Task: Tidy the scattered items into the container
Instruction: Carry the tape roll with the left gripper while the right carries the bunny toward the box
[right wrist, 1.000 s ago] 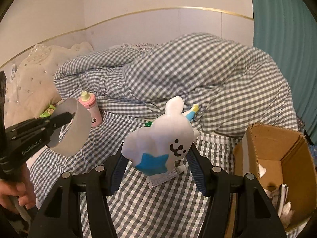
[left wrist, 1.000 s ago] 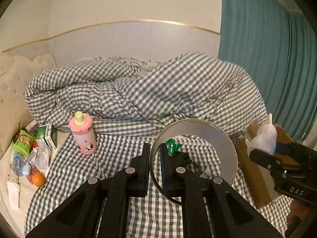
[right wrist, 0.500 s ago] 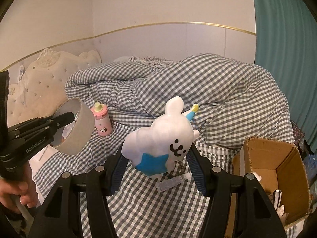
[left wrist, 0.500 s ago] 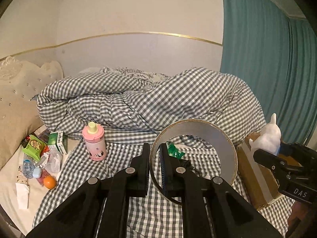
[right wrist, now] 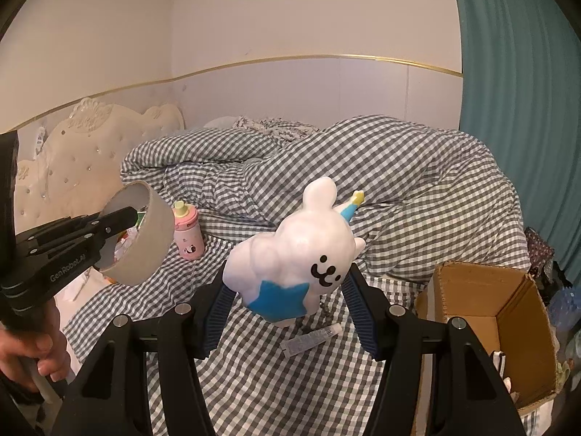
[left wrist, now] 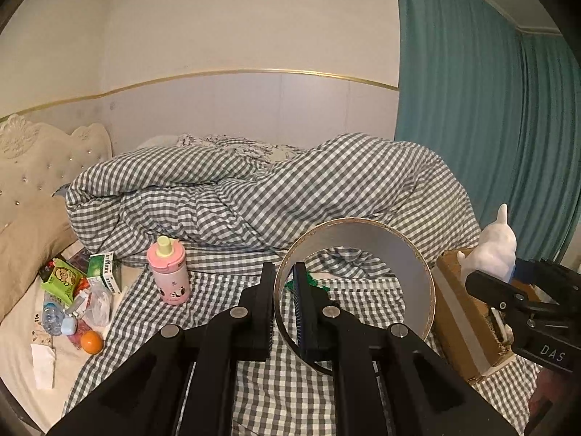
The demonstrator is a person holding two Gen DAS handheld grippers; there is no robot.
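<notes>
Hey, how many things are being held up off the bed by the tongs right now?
2. The tape roll is clamped by its wall in the left tongs; the white bunny toy sits gripped between the right tongs, beside the cardboard box.

Grey-white gingham duvet (left wrist: 276, 189), teal curtain (left wrist: 472, 109), pink bottle (left wrist: 169, 272), white toy (right wrist: 301, 243) w/ blue star.

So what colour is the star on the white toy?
Blue; the star on the white toy shows best in the right wrist view.

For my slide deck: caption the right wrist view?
Right gripper holds a white bunny toy over the bed, cardboard box nearby.
</notes>
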